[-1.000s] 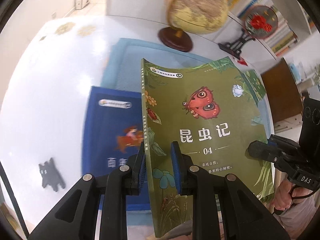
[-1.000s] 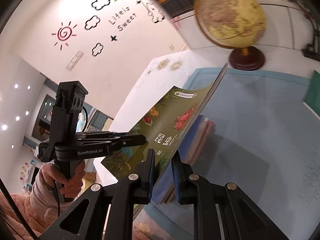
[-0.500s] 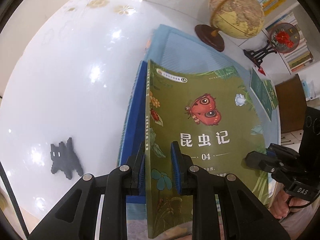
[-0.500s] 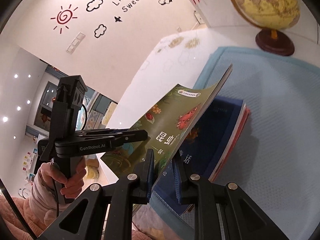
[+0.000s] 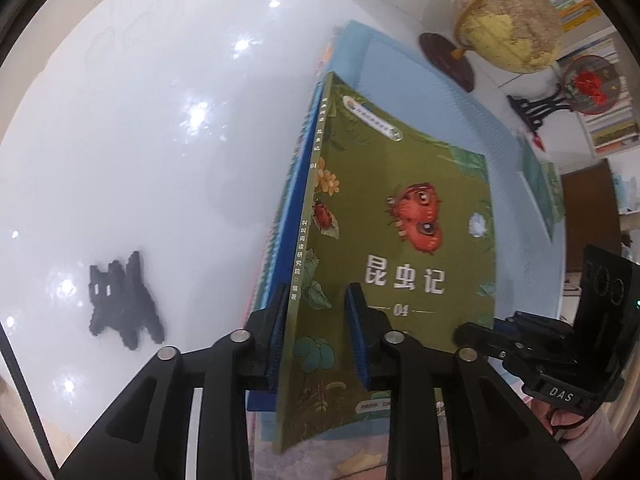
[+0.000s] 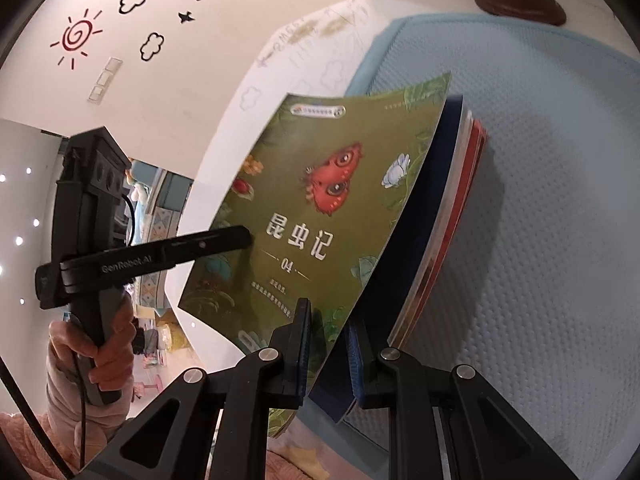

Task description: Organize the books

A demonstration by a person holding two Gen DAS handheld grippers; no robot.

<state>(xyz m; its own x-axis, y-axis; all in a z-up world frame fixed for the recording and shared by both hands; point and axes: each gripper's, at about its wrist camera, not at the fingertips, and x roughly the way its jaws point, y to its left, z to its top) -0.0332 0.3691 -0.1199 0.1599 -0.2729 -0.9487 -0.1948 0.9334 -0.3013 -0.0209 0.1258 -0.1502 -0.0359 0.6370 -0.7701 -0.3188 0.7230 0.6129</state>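
Left gripper (image 5: 316,336), jaws just opening, straddles the green book (image 5: 400,248) at its spine edge; the right pad stands clear. Right gripper (image 6: 326,344) clamps the opposite near corner. Book lies tilted on the book stack (image 6: 452,216), at the blue mat's (image 6: 540,160) left edge, long axis running away from both grippers.

The green book (image 6: 320,208) hides most of the blue book (image 6: 416,216) beneath it
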